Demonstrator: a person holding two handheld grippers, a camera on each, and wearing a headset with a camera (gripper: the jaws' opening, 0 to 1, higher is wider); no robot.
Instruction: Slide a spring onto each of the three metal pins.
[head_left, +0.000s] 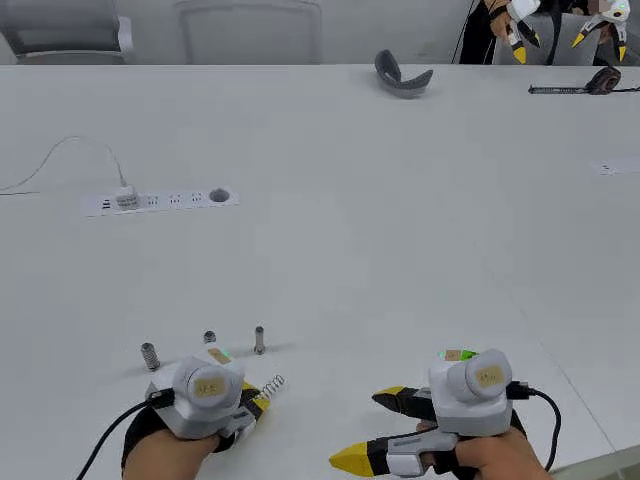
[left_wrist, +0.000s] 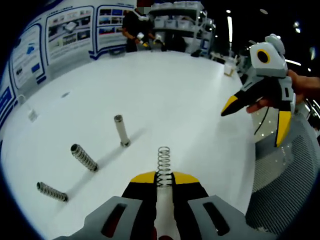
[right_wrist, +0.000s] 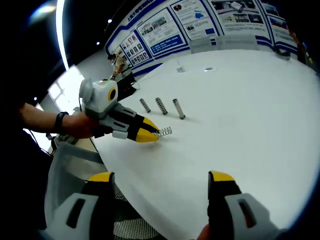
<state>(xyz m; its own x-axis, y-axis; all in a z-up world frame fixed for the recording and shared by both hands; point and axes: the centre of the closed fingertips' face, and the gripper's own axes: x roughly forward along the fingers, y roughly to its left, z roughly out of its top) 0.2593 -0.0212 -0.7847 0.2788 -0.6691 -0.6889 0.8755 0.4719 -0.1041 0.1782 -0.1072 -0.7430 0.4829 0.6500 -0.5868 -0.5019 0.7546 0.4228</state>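
Observation:
Three upright pins stand near the table's front left. Two wear springs (head_left: 150, 355) (head_left: 209, 338); the third pin (head_left: 259, 340) is bare metal. My left gripper (head_left: 262, 392) is shut on a loose spring (head_left: 272, 383), which sticks out past its yellow tips, just right of and nearer than the bare pin. In the left gripper view the held spring (left_wrist: 163, 162) points up beside the bare pin (left_wrist: 120, 131), with the sprung pins (left_wrist: 83, 157) (left_wrist: 51, 192) further left. My right gripper (head_left: 365, 428) hovers open and empty to the right; its own view shows the wide-apart jaws (right_wrist: 161, 176) and the spring (right_wrist: 165, 131).
A white power strip (head_left: 160, 200) with a plugged cable lies mid-left. A grey curved object (head_left: 402, 75) and a tape measure (head_left: 600, 80) sit at the far side. Someone else's grippers (head_left: 520, 30) show at the back right. The table's front edge (head_left: 600, 455) runs close by my right hand.

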